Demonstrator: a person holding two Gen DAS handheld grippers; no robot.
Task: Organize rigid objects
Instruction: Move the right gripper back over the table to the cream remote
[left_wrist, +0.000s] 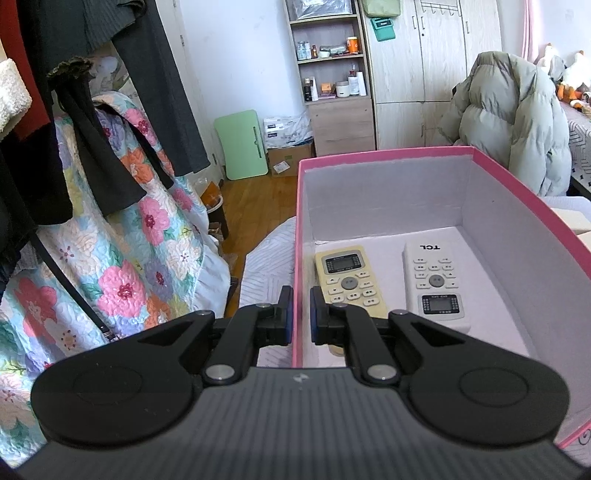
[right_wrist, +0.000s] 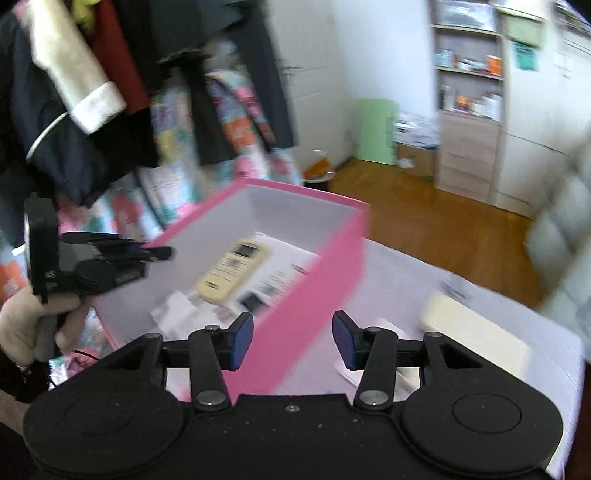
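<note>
A pink box (left_wrist: 384, 153) with white inside stands on a pale cloth-covered surface. In it lie a yellowish remote (left_wrist: 347, 277) and a white TCL remote (left_wrist: 434, 280), side by side. My left gripper (left_wrist: 301, 314) is shut on the box's left wall, one blue pad on each side. The blurred right wrist view shows the box (right_wrist: 314, 280), the yellowish remote (right_wrist: 232, 271) and the left gripper (right_wrist: 159, 253) held by a gloved hand (right_wrist: 22, 325). My right gripper (right_wrist: 292, 339) hangs open above the box's near wall with nothing pressed between its pads.
A cream flat object (right_wrist: 476, 332) and a white one (right_wrist: 369, 369) lie on the cloth right of the box. Dark clothes (left_wrist: 122, 92) and a floral quilt (left_wrist: 129, 258) hang at the left. A puffy jacket (left_wrist: 517, 122) drapes a chair behind the box.
</note>
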